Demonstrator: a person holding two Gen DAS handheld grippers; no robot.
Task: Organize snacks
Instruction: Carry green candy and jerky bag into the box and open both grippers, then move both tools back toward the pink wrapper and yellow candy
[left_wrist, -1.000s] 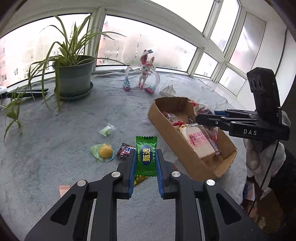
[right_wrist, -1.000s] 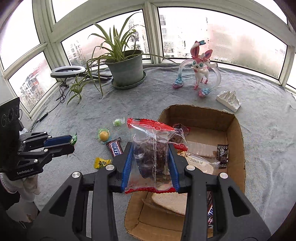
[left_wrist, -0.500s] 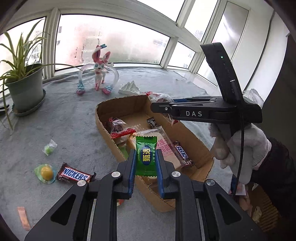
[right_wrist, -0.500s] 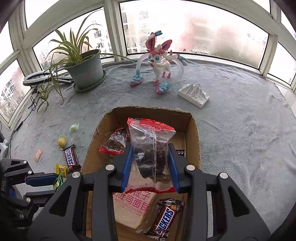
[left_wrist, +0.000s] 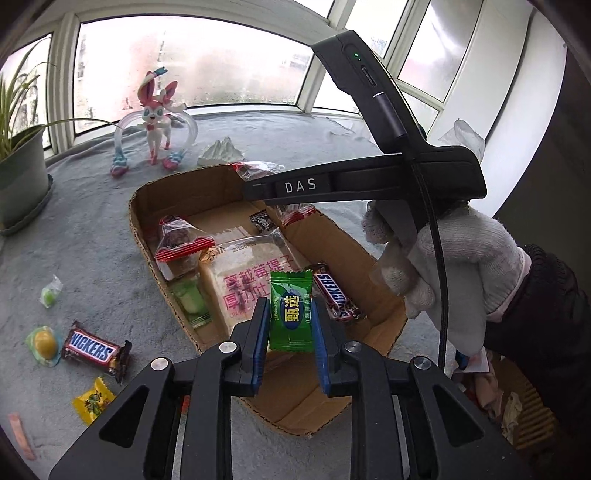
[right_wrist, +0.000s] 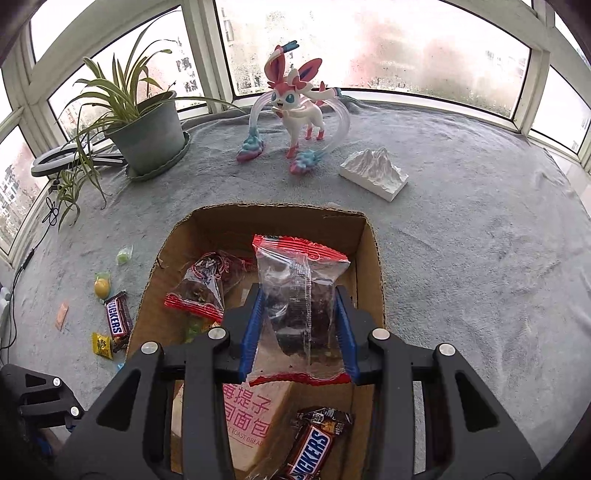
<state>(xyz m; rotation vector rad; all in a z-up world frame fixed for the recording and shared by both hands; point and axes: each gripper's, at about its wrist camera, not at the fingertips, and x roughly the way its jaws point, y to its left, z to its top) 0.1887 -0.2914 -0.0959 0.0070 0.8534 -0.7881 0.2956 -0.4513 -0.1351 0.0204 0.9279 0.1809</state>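
My left gripper (left_wrist: 290, 325) is shut on a green candy packet (left_wrist: 290, 309) and holds it over the near end of the cardboard box (left_wrist: 147, 192). My right gripper (right_wrist: 300, 321) is shut on a clear snack bag with red edges (right_wrist: 299, 291), held over the same box (right_wrist: 280, 218). The right gripper also shows across the left wrist view (left_wrist: 258, 184). In the box lie a toast bread pack (left_wrist: 243, 280), a Snickers bar (left_wrist: 334, 295) and a red-edged snack bag (left_wrist: 179, 240). On the cloth left of the box lie a Snickers bar (left_wrist: 92, 350) and a yellow candy (left_wrist: 92, 400).
A potted spider plant (right_wrist: 144, 122), a pink toy figure (right_wrist: 295, 107) and a white mountain model (right_wrist: 373, 173) stand behind the box on the grey cloth. A yellow jelly cup (left_wrist: 43, 341) and a small green candy (left_wrist: 50, 295) lie at the left.
Both grippers have moved in over the box with their snacks still held. The left one came from the loose snacks at the left; the right one moved farther over the box's far end.
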